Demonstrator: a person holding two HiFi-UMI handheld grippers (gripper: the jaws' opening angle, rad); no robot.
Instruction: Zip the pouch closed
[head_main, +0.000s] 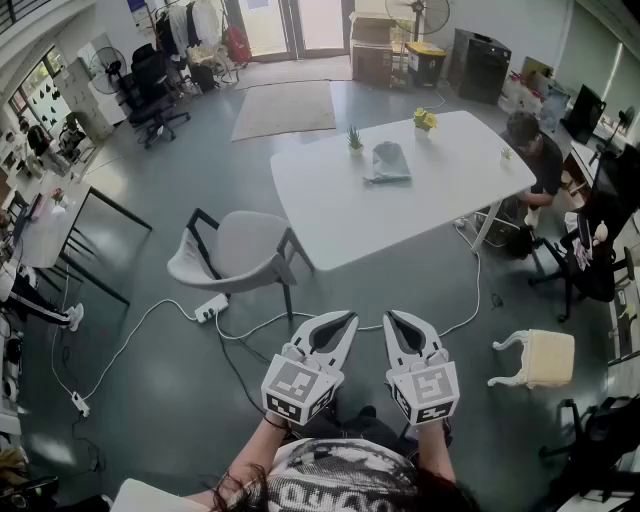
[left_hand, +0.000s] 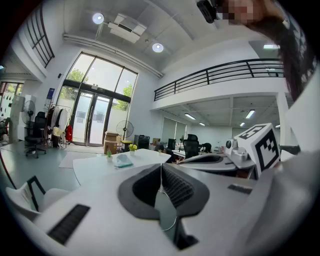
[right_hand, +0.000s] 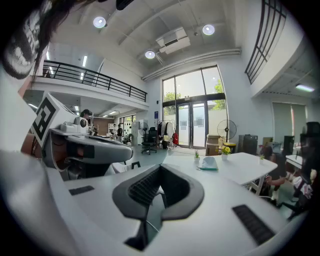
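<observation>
Both grippers are held low in front of the person, side by side and well apart from the work area, each pointing slightly below level.

Left gripper (head_main: 347, 320): jaws together, ribbed dark pads meeting along one line, nothing between them. Its marker cube faces the head camera.

Right gripper (head_main: 394, 319): jaws likewise shut, pads closed on themselves, nothing held. The two grippers sit near each other without touching; each shows at the edge of the other's view.

The pale grey-blue soft fabric pouch with a teal edge (head_main: 388, 162) lies flat on the white rectangular desk (head_main: 330, 215), towards the desk's far side, well ahead of both grippers. From here it cannot be told whether its zip is open or closed. The pouch also shows small in the left gripper view (left_hand: 122, 160) and the right gripper view (right_hand: 209, 163).

Also on the desk: a small green potted plant (head_main: 354, 138) just left of the pouch, and a small pot of yellow flowers (head_main: 425, 119) near the far right corner.

A grey shell chair with dark legs (head_main: 232, 250) stands at the desk's left end. A seated person in dark clothing (head_main: 530, 150) is at the right end. A cream stool (head_main: 540, 358) lies tipped on the grey floor to the right. A white power strip with a trailing cable (head_main: 211, 307) lies on the floor between the chair and the grippers.
</observation>
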